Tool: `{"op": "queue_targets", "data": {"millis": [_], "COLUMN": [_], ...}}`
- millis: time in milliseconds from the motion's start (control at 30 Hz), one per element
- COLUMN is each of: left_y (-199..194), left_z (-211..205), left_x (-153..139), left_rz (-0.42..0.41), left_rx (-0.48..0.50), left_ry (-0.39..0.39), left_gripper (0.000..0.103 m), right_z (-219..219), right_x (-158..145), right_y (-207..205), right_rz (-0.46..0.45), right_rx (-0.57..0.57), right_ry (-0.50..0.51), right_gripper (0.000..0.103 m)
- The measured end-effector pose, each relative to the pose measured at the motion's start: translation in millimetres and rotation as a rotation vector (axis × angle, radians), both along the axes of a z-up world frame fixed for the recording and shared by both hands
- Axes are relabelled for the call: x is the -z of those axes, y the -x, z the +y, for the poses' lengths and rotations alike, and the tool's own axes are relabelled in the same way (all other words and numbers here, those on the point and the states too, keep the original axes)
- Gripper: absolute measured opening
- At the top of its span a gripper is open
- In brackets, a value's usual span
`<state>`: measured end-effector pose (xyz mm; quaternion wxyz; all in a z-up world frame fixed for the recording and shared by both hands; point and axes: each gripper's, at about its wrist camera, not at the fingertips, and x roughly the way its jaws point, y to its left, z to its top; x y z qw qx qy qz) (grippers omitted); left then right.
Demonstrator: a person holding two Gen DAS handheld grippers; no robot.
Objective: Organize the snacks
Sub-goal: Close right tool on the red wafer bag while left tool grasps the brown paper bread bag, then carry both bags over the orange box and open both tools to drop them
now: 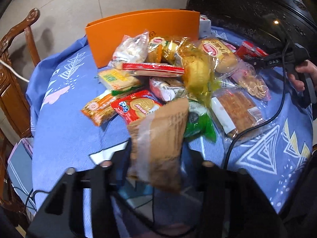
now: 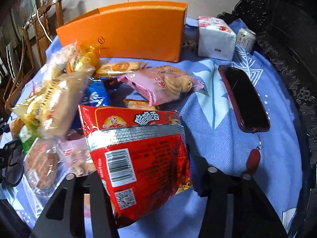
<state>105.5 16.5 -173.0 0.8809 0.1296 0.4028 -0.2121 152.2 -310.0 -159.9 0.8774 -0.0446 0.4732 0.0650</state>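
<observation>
Left wrist view shows the left gripper [image 1: 156,158] with its jaws closed onto a brown snack packet [image 1: 160,144], which is blurred and seems lifted off the blue-clothed table [image 1: 65,130], just near of the snack pile [image 1: 168,79]. Right wrist view shows the right gripper [image 2: 142,170] with its jaws closed on a red snack bag [image 2: 138,158], gripped low near the barcode. Behind the pile stands the orange box [image 2: 128,35], the likely place for the snacks.

Both wrappers are slick film pinched by little more than an edge, so either could slide out during a swing toward the box. A black cable [image 1: 257,127] lies across a clear-wrapped pastry [image 1: 235,109] on the right and could drag packets along. The phone [image 2: 245,99] lies right of the red bag, where a dropped packet or a passing jaw might strike it
</observation>
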Motion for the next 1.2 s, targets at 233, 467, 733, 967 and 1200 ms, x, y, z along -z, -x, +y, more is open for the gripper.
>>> {"op": "queue_targets", "data": {"millis": [233,467,733,967,1200], "left_y": [12,18,24,26,11], "left_z": [8,1,5,11,21], "left_x": [-9,-3,-16,-44,-52], "left_rz": [-0.01,0.01,-0.015,-0.063,-0.042], "left_rx": [-0.025,-0.024,-0.056,-0.072,-0.106], "left_ry": [0.044,0.035,0.087,0.139,0.102], "left_gripper": [0.037,0.037,0.037,0.032,0.033], "right_z": [-1,-13,-25,-16,3], "right_x": [-24,-12,-27,-59,-88], "right_y": [24,26,38,49,41], "right_rz": [-0.032,0.033,0.011,-0.091,-0.17], "right_rx": [0.01,0.054,0.087,0.091,0.033], "right_ry": [-0.077,-0.199,-0.329,-0.279,-0.262], "right_gripper": [0.039,0.041,0.039,0.039,0.039]}}
